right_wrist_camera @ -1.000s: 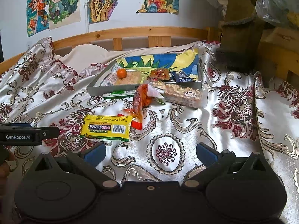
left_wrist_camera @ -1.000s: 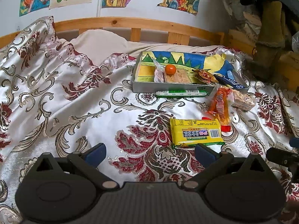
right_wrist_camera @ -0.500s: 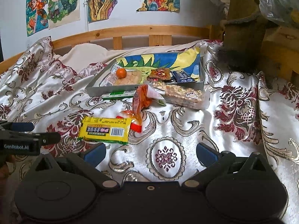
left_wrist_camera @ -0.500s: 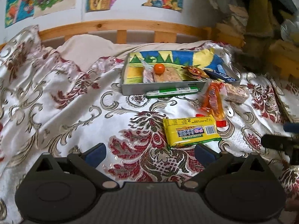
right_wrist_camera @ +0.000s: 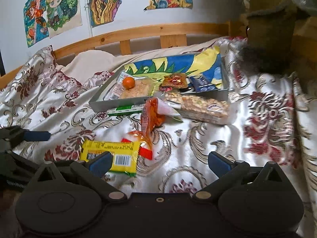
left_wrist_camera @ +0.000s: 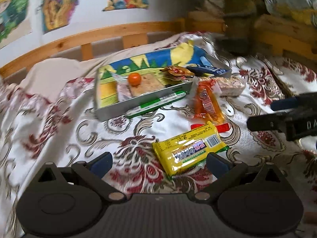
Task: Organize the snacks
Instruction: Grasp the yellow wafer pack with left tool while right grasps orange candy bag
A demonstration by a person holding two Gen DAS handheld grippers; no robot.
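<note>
Left wrist view: the left gripper was spread wide and empty, low over the yellow packet on the bedspread.
Right gripper: also released, holding nothing.
Box: well behind, partly filled.
Grip advice: straddle the packet's short width (slippery wrapper, likely), clamp, lift clear.

A bed covered in a shiny floral bedspread carries a grey tray, with a green-and-white stick packet against its front wall, an orange wrapper, a nut bar and a yellow packet lying nearby.
</note>
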